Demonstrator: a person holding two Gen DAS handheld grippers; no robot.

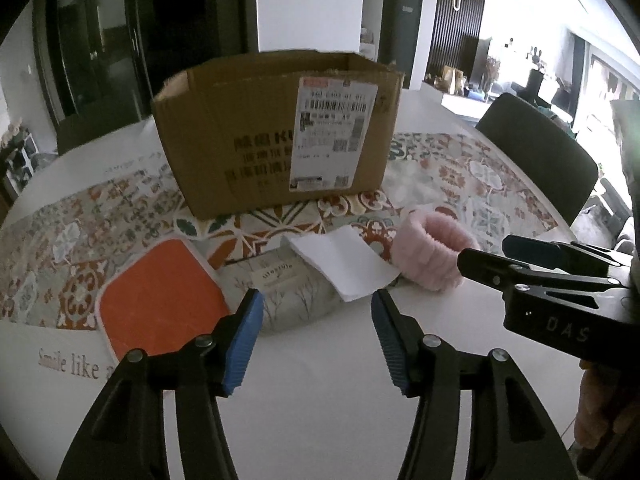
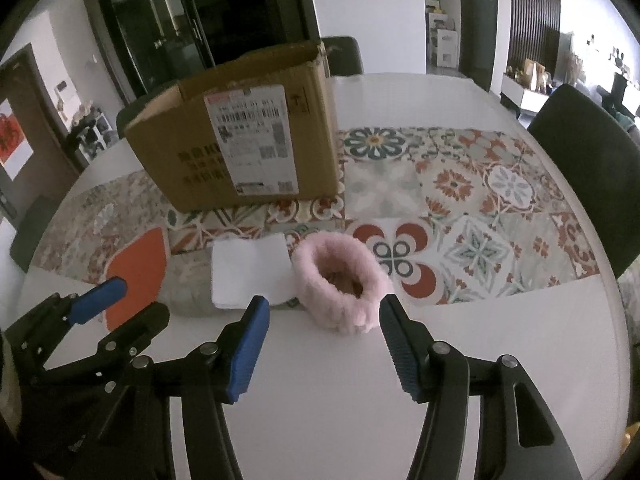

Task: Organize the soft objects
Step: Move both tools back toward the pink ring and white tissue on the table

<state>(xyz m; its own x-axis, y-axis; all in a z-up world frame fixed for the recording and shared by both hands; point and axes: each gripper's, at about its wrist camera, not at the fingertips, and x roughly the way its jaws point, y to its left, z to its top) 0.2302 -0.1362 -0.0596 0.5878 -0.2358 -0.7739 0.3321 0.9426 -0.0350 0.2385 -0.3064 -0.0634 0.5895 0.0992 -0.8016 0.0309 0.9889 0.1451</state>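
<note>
Both tools hover over the white tabletop [image 1: 320, 380] with jaws apart and nothing between them. The left tool [image 1: 318, 336] faces a grey pouch [image 1: 288, 296] with white paper [image 1: 344, 262] on it, beside an orange cloth [image 1: 160, 296]. The right tool [image 2: 324, 342] faces a pink band [image 2: 340, 276]. Behind stands a box [image 1: 248, 140].

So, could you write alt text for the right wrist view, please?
The open right claw hangs over a white table, with a fluffy pink band just ahead of it. Behind stand a cardboard box and a folded white cloth.
</note>
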